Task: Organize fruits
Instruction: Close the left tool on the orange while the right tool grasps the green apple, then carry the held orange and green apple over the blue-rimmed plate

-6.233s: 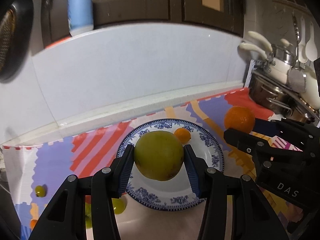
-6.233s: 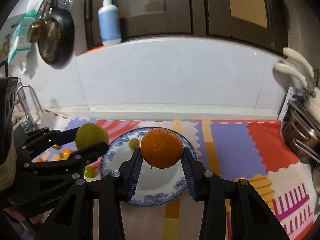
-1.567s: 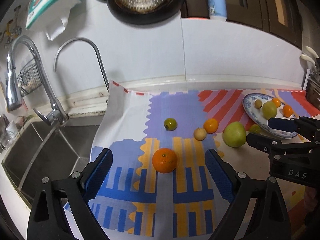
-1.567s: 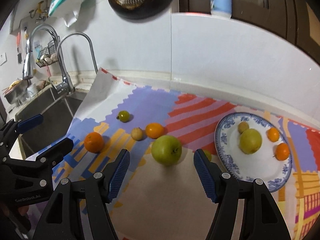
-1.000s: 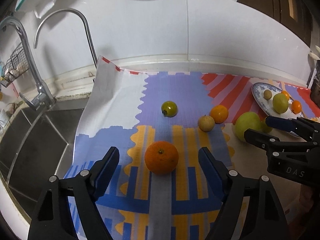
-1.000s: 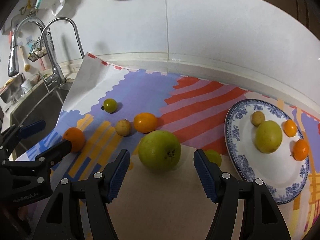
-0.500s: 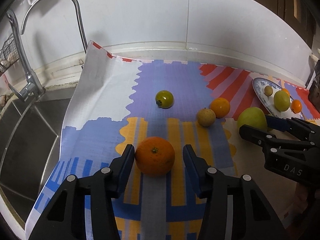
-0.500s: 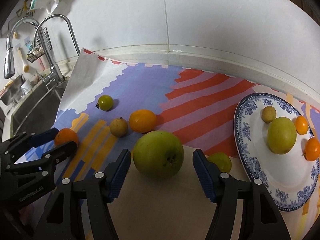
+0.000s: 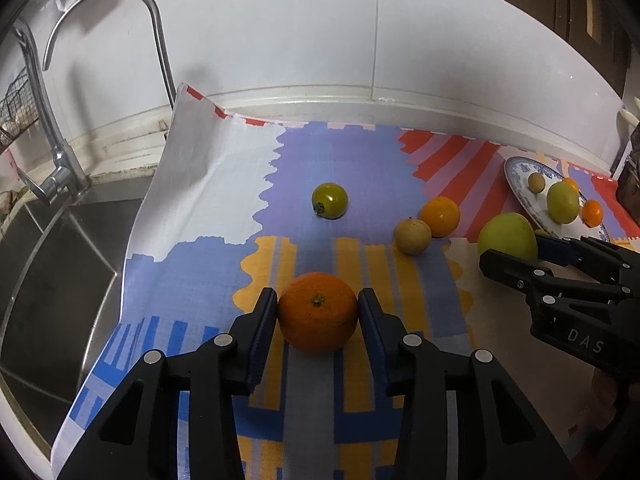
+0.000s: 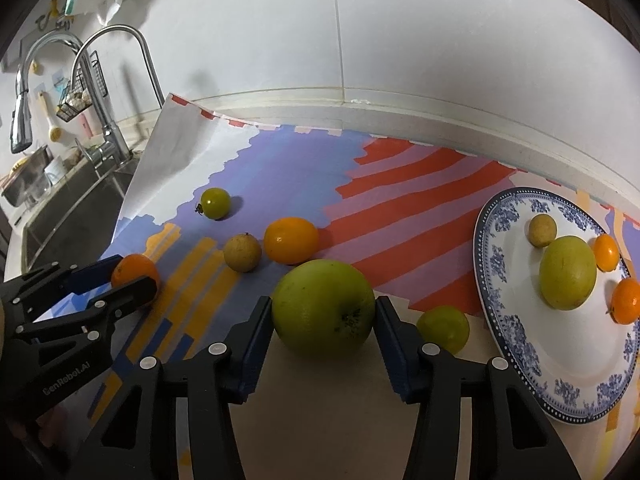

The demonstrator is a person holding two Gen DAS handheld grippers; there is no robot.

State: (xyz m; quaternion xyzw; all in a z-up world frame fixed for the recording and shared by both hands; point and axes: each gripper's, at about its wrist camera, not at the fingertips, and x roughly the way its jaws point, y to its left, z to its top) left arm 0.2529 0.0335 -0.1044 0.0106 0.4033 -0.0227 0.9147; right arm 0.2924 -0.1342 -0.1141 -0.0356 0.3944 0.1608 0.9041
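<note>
Task partly complete: four fruits lie on the blue-patterned plate (image 10: 492, 280), while the left gripper (image 9: 318, 312) clamps an orange (image 9: 317, 312) and the right gripper (image 10: 323, 312) a green apple (image 10: 323, 306), both fruits on the mat (image 10: 280, 168) among four loose fruits.

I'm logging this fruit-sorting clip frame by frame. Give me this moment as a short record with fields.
left gripper: shut on orange, on the mat
right gripper: shut on green apple
plate: holds four fruits
loose on mat: green tomato, small orange, brown fruit, lime
left of mat: sink
</note>
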